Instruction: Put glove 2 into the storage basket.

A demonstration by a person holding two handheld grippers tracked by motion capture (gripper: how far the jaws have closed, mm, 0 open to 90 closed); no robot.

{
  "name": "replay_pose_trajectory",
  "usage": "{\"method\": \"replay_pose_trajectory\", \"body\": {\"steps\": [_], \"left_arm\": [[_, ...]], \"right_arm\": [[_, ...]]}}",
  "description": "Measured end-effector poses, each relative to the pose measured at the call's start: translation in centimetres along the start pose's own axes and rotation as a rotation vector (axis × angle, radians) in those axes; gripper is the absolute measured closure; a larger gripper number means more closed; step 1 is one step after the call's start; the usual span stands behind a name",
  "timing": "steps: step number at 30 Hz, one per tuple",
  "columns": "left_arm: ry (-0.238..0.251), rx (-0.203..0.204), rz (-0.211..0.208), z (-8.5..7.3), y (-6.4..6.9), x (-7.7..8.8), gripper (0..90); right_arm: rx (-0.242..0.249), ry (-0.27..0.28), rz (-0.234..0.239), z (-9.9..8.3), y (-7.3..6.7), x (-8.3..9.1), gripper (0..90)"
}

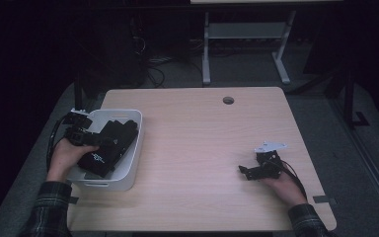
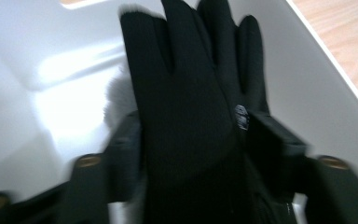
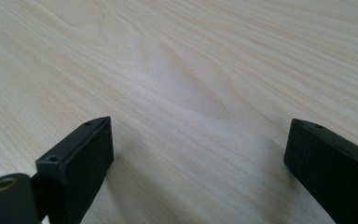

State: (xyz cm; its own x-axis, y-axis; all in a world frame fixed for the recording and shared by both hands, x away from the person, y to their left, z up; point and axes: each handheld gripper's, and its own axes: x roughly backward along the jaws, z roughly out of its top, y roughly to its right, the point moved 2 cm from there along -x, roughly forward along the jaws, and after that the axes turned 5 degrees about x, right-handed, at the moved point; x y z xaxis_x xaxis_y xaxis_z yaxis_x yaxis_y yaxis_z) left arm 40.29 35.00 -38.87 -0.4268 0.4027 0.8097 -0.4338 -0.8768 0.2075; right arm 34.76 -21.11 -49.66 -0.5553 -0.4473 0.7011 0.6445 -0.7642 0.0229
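The glove (image 2: 191, 121) is matt black knit cloth. The bin (image 2: 37, 93) is smooth, glossy white plastic. The table (image 3: 177, 70) is pale, matt wood grain.

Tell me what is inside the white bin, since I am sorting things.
The white bin holds black gloves, with the left gripper reaching in, its jaws either side of one glove. The gloves cover much of the bin's floor, so anything beneath them is hidden.

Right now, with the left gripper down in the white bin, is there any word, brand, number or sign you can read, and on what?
Nothing can be read.
Black glove in the white bin: a small pale logo near its side, too blurred to read in the left gripper view.
High view: a whitish mark on the glove, too small to read.
Table: no text.
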Motion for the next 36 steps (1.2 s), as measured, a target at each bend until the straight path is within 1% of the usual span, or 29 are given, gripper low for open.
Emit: {"method": "replay_pose_trajectory", "body": {"steps": [2,3,8,11,14,20,24,26,29,30,31,33,34,36], "left_arm": [[0.022,-0.004,0.015,0.1,0.0,0.2,27.5],[0.034,0.002,0.016,0.2,0.0,0.4,24.6],[0.072,-0.005,0.029,0.4,0.4,1.2,17.0],[0.108,-0.002,0.01,0.6,0.8,1.8,15.9],[0.127,-0.007,-0.018,0.9,1.5,2.0,15.3],[0.145,-0.046,-0.054,1.7,3.8,1.6,15.0],[0.167,-0.067,-0.094,2.3,5.4,1.1,14.9],[0.181,-0.068,-0.113,2.5,6.3,0.9,14.9],[0.186,-0.083,-0.141,2.7,7.9,0.3,15.0],[0.182,-0.096,-0.146,2.8,8.2,0.2,15.0],[0.192,-0.095,-0.155,2.9,8.7,0.0,15.0],[0.193,-0.113,-0.168,3.0,9.6,-0.3,15.0],[0.19,-0.13,-0.174,3.1,10.1,-0.4,15.0],[0.194,-0.135,-0.185,3.1,11.0,-0.7,15.0]], "right_arm": [[0.003,0.0,0.0,0.0,0.0,0.0,7.8],[0.003,0.0,0.0,0.0,0.0,0.0,7.8],[0.003,0.0,0.0,0.0,0.0,0.0,7.8],[0.002,0.001,0.0,0.0,0.0,0.0,7.7],[0.006,0.003,0.0,0.0,0.0,0.0,7.7],[0.005,0.004,-0.001,0.0,0.0,0.0,7.8],[0.005,0.003,0.0,0.0,0.0,0.0,7.8],[0.005,0.004,-0.001,0.0,0.0,0.0,7.8],[0.006,0.004,-0.001,0.0,0.0,0.0,7.8],[0.005,0.004,-0.001,0.0,0.0,0.0,7.8],[0.006,0.004,-0.001,0.0,0.0,0.0,7.8],[0.006,0.004,-0.001,0.0,0.0,0.0,7.8],[0.006,0.004,-0.001,0.0,0.0,0.0,7.8],[0.006,0.004,-0.001,0.0,0.0,0.0,7.8]]}}
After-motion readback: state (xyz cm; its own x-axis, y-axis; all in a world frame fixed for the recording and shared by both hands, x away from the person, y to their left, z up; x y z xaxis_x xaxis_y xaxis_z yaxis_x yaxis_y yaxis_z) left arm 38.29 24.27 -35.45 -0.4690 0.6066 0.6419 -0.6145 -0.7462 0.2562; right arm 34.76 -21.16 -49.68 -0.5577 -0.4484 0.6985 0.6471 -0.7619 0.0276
